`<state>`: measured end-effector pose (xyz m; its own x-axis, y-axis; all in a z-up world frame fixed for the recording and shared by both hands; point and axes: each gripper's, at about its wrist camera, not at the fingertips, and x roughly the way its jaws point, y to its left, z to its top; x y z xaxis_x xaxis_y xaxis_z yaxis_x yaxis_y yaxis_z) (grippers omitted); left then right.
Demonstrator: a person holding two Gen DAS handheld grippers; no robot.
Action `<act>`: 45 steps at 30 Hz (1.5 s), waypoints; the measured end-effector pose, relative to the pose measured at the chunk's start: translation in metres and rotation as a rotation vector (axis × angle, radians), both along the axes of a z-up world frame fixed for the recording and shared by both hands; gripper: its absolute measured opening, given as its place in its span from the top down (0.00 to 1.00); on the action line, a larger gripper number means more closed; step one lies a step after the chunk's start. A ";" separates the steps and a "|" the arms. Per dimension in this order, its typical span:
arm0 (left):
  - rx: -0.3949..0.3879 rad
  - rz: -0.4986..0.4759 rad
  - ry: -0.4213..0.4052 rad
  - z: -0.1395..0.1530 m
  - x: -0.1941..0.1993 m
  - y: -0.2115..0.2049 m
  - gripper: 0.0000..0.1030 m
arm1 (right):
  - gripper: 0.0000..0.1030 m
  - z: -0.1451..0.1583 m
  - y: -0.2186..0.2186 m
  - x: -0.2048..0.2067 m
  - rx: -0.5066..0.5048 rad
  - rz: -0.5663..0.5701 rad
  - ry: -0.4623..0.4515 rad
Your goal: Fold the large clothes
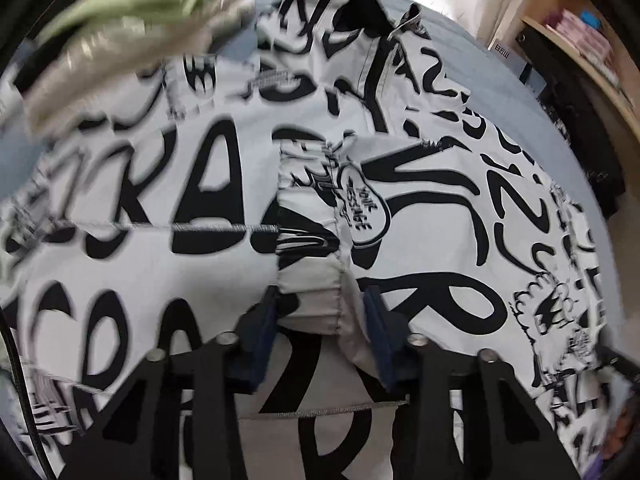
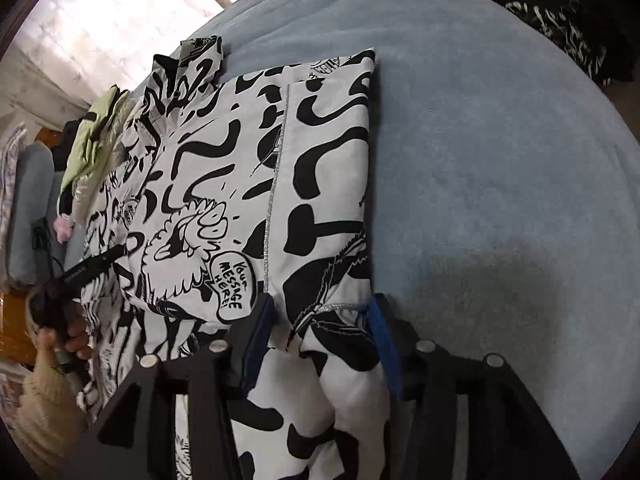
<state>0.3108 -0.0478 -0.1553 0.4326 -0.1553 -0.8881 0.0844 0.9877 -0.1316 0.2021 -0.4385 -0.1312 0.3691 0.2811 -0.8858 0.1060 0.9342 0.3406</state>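
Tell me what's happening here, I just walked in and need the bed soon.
A person is folding a black-and-white printed garment on the blue bed cover with two handheld grippers. The left gripper has bunched fabric between its fingers, and the right gripper pinches the garment's near edge. The garment is partly folded. A green garment lies beyond.

The left gripper [image 1: 320,312] pinched a gathered fold of the black-and-white printed garment [image 1: 440,208] (spread over a blue bed [image 1: 472,44]), near a blurred green cloth [image 1: 132,4] at upper left.
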 end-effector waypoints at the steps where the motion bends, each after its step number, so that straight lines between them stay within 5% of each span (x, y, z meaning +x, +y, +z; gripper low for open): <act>1: 0.009 -0.015 -0.024 0.005 -0.003 -0.003 0.67 | 0.80 0.009 0.000 -0.004 -0.026 -0.004 -0.036; 6: 0.030 -0.050 0.015 -0.010 -0.007 -0.004 0.59 | 0.77 -0.006 -0.009 -0.006 -0.079 -0.034 0.000; 10: 0.048 -0.022 -0.027 0.007 -0.013 0.004 0.36 | 0.70 0.012 -0.010 -0.006 -0.072 -0.097 -0.001; 14: 0.041 0.001 -0.102 0.032 -0.025 0.024 0.36 | 0.70 0.042 0.008 -0.011 -0.092 -0.089 -0.078; 18: -0.004 0.004 -0.170 0.048 -0.032 0.029 0.36 | 0.70 0.059 0.048 -0.002 -0.009 -0.006 -0.123; 23: -0.086 -0.059 -0.064 0.039 -0.023 -0.009 0.45 | 0.70 0.040 0.123 0.024 0.079 0.118 -0.106; 28: -0.045 -0.123 -0.023 0.009 -0.018 -0.067 0.45 | 0.70 0.001 0.158 0.046 0.090 0.171 -0.056; 32: 0.021 -0.106 -0.023 -0.009 -0.011 -0.072 0.45 | 0.73 -0.017 0.122 0.047 0.047 0.075 -0.044; 35: -0.020 -0.076 -0.024 -0.009 -0.006 -0.052 0.45 | 0.73 -0.013 0.065 0.046 -0.059 -0.070 -0.084; 37: -0.045 -0.067 -0.028 -0.006 -0.005 -0.039 0.47 | 0.81 -0.014 0.028 0.040 -0.031 -0.140 -0.096; 39: -0.064 -0.069 -0.027 -0.005 -0.006 -0.032 0.49 | 1.00 -0.018 0.008 0.034 0.029 -0.167 -0.083; 45: -0.027 -0.057 -0.042 -0.005 -0.011 -0.032 0.49 | 0.97 -0.012 0.000 0.015 0.038 -0.238 -0.107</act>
<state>0.2999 -0.0795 -0.1598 0.4595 -0.2048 -0.8642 0.1467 0.9772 -0.1535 0.2167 -0.4390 -0.1435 0.5201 0.2071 -0.8286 0.2828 0.8737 0.3958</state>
